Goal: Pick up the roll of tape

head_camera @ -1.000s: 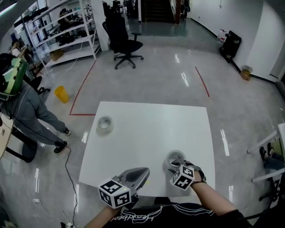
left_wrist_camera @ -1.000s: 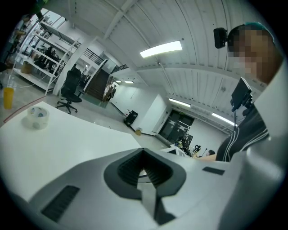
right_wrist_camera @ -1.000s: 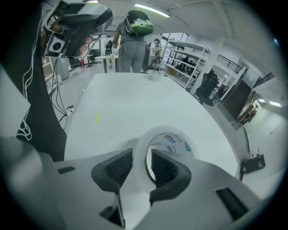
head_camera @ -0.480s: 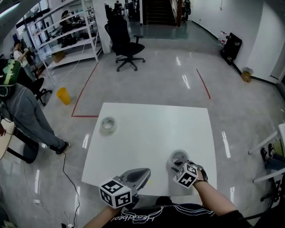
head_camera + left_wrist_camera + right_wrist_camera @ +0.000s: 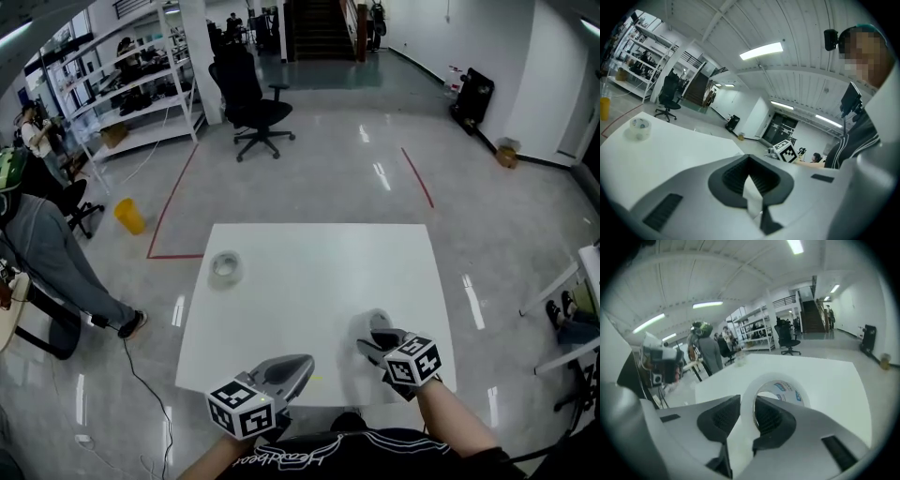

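The roll of tape (image 5: 787, 391) is a ring of pale, translucent tape wound on a core whose inner face carries blue and red print. It stands on edge with its hole open to the right gripper view, and its wall is pinched between the jaws of the right gripper (image 5: 743, 416), one jaw inside the hole and the other against the outer face. From the head view it shows as a blurred whitish ring (image 5: 375, 323) over the near right part of the white table (image 5: 309, 272)
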A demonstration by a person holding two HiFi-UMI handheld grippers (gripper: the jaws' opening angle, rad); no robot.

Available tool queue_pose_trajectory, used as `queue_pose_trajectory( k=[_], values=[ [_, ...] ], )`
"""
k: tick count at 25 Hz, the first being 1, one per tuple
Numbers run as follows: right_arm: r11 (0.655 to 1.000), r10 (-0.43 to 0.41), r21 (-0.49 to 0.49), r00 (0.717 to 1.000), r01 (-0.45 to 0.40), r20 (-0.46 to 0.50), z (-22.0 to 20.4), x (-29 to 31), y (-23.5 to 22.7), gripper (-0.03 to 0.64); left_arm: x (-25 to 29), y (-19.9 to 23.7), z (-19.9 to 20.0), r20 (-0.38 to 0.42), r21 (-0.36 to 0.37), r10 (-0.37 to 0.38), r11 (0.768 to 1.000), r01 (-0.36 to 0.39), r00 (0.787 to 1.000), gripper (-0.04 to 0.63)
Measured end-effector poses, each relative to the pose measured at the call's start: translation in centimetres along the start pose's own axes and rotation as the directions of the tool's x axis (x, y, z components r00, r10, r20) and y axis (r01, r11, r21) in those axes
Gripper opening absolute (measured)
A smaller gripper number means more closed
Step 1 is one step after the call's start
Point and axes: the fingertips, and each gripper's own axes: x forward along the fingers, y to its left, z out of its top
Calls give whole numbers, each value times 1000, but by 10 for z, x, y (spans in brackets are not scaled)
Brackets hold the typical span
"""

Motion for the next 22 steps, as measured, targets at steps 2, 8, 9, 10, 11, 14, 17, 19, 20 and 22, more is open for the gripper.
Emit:
queue_pose_trajectory(
  k=[2,8,9,10,11,14,17,19,20,22],
  values=[
    [998,38,48,995,-43,96,19,-16,15,98,-3,-6,4,6,14,-8,1000,8,1000,3],
    [991,96,54,941,-120,326,65,-69,63,98,-11,-26,21,45,46,-59,997,57,997,3],
    [991,102,48,929,-127,356,70,-78,71,98,-13,-29,23,54,51,-65,997,63,996,3],
    [990,108,44,917,-136,385,74,-86,78,98,-14,-32,25,62,60,-70,996,66,996,3],
    [989,114,41,905,-143,410,77,-94,84,98,-16,-35,27,69,69,-75,995,70,995,3],
    [990,117,19,881,-142,458,81,-109,101,98,-21,-42,31,82,92,-94,992,87,992,3],
    [991,110,19,870,-136,480,81,-114,112,98,-25,-48,34,87,109,-115,988,106,989,3],
    [990,111,23,864,-140,492,80,-118,117,98,-26,-53,34,88,117,-133,986,123,987,3],
    [990,110,23,860,-140,498,79,-120,119,98,-27,-55,33,88,121,-140,984,129,986,3],
    [990,107,24,852,-138,513,78,-123,121,98,-29,-58,32,87,125,-148,983,137,985,3]
  ],
)
